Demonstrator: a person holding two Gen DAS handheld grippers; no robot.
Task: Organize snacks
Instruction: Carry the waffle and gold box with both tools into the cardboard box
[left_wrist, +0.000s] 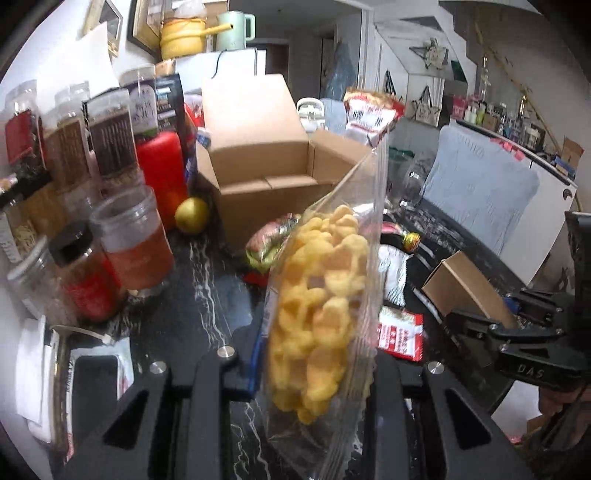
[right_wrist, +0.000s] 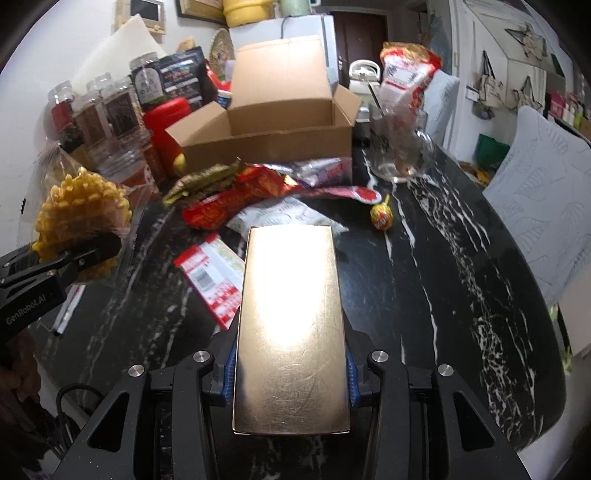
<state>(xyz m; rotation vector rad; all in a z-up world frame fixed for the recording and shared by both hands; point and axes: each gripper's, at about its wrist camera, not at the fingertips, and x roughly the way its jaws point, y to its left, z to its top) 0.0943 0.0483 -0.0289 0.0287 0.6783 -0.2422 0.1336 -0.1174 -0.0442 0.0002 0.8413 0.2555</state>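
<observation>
My left gripper is shut on a clear bag of yellow puffed snacks and holds it upright above the black marble table. The right wrist view shows that bag at the far left, pinched by the left gripper. My right gripper is shut on a shiny gold box, lifted off the table. An open cardboard box stands at the back, its lid up. Between it and the grippers lie red packets, a white pouch, a red-and-white packet and a lollipop.
Tall spice jars, a red container and a yellow fruit crowd the left side. A glass mug stands right of the cardboard box. A cushioned chair borders the table's right edge. A pen lies near left.
</observation>
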